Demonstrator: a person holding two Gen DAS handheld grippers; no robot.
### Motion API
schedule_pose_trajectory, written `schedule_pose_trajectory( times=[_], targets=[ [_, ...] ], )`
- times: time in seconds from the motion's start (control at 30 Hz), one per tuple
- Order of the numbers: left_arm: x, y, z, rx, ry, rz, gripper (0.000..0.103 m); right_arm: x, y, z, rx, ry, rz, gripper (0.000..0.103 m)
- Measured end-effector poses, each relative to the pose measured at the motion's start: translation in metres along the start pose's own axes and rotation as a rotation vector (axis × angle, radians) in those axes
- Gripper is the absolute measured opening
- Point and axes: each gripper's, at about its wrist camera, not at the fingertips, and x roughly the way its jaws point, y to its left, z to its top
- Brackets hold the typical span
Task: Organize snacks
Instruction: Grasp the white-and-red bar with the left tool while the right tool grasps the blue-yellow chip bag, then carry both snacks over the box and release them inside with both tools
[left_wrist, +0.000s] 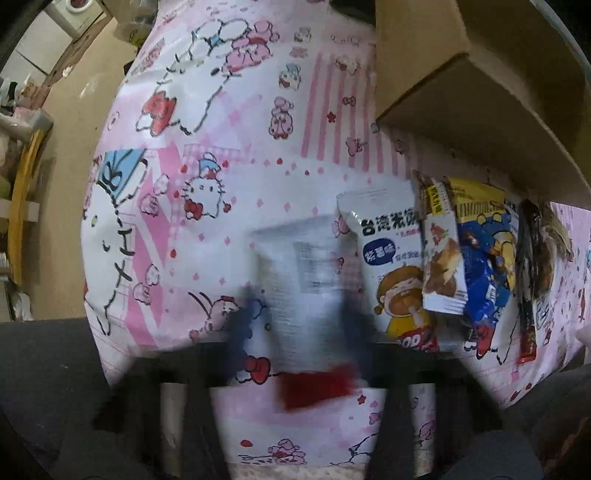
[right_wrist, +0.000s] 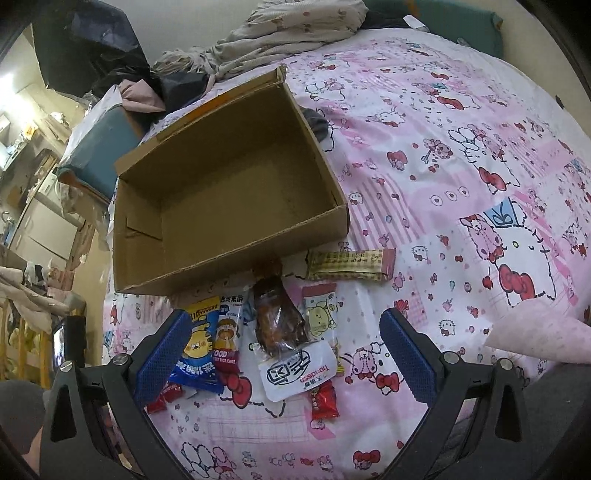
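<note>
In the left wrist view my left gripper (left_wrist: 299, 306) is badly blurred; its blue fingers (left_wrist: 247, 314) sit against both long edges of a white snack packet (left_wrist: 299, 266) with a red end, lying on the pink cartoon bedsheet (left_wrist: 221, 147). To its right lie a rice cake packet (left_wrist: 391, 266), a chicken snack packet (left_wrist: 441, 266) and a blue packet (left_wrist: 484, 269). My right gripper (right_wrist: 284, 354) stands open over the snack pile: a blue packet (right_wrist: 195, 350), a dark brown packet (right_wrist: 277, 321), a white pouch (right_wrist: 295, 369). Nothing is pinched.
An open, empty cardboard box (right_wrist: 236, 266) sits behind the pile, its corner also in the left view as a cardboard box (left_wrist: 480, 92). A tan bar (right_wrist: 351, 264) lies beside it. Crumpled clothes (right_wrist: 280, 26) are heaped at the far end. The bed edge drops off on the left.
</note>
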Motion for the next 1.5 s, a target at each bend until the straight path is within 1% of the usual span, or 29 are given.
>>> schedule_pose_trajectory(
  times=[0.1,0.17,0.23,0.27,0.33,0.4,0.47,0.5,0.57,0.67,0.7,0.77,0.83,0.9,0.97,1.0,1.03,1.07,1.1,1.17,1.2,1.4,1.5],
  targets=[
    [-0.018,0.01,0.001,-0.034,-0.003,-0.03,0.026,0.001,-0.002,0.001,0.01,0.006,0.005,0.103],
    [-0.036,0.013,0.002,-0.027,-0.022,-0.038,0.026,0.003,-0.005,0.001,0.024,0.018,0.014,0.103],
    [-0.053,0.013,0.004,-0.011,-0.043,-0.054,0.026,0.008,-0.006,0.001,0.038,0.051,0.03,0.103],
    [-0.061,0.012,0.005,0.009,-0.054,-0.061,0.026,0.011,-0.006,0.001,0.045,0.075,0.053,0.103],
    [-0.076,0.009,0.008,0.047,-0.079,-0.062,0.026,0.019,-0.003,0.001,0.049,0.129,0.109,0.098],
    [-0.083,0.006,0.009,0.069,-0.095,-0.057,0.026,0.029,0.006,-0.002,0.047,0.202,0.174,0.081],
    [-0.079,0.009,0.011,0.067,-0.106,-0.055,0.026,0.042,0.019,-0.006,0.046,0.28,0.223,0.077],
    [-0.075,0.012,0.016,0.059,-0.104,-0.062,0.026,0.049,0.028,-0.009,0.04,0.312,0.252,0.072],
    [-0.068,0.016,0.019,0.029,-0.086,-0.092,0.026,0.063,0.048,-0.013,0.018,0.361,0.28,0.071],
    [-0.066,0.015,0.015,0.008,-0.082,-0.116,0.026,0.085,0.075,-0.016,-0.027,0.402,0.245,0.069],
    [-0.061,0.015,0.016,0.006,-0.086,-0.12,0.026,0.093,0.083,-0.016,-0.042,0.416,0.217,0.069],
    [-0.062,0.016,0.015,0.0,-0.094,-0.128,0.026,0.107,0.094,-0.015,-0.073,0.436,0.164,0.069],
    [-0.063,0.017,0.014,0.001,-0.097,-0.134,0.026,0.122,0.102,-0.016,-0.118,0.459,0.084,0.066],
    [-0.064,0.019,0.016,-0.007,-0.106,-0.126,0.026,0.135,0.106,-0.018,-0.138,0.493,0.049,0.064],
    [-0.064,0.018,0.018,-0.006,-0.113,-0.121,0.026,0.138,0.11,-0.02,-0.168,0.49,0.019,0.06],
    [-0.064,0.017,0.019,-0.004,-0.113,-0.127,0.026,0.138,0.113,-0.02,-0.198,0.481,0.004,0.054],
    [-0.064,0.017,0.019,-0.001,-0.113,-0.129,0.026,0.137,0.115,-0.021,-0.214,0.479,0.01,0.048],
    [-0.064,0.016,0.02,0.004,-0.115,-0.127,0.026,0.138,0.116,-0.021,-0.218,0.487,0.025,0.034],
    [-0.064,0.015,0.02,0.005,-0.117,-0.127,0.026,0.137,0.116,-0.023,-0.214,0.496,0.036,0.032],
    [-0.065,0.016,0.02,0.002,-0.12,-0.128,0.026,0.132,0.116,-0.024,-0.212,0.486,0.063,0.027],
    [-0.065,0.016,0.02,0.0,-0.12,-0.131,0.026,0.127,0.114,-0.024,-0.201,0.475,0.092,0.026],
    [-0.067,0.013,0.017,0.011,-0.126,-0.137,0.026,0.09,0.097,-0.023,-0.153,0.434,0.202,0.025],
    [-0.066,0.009,0.015,0.021,-0.124,-0.138,0.026,0.07,0.085,-0.021,-0.125,0.412,0.245,0.025]
  ],
)
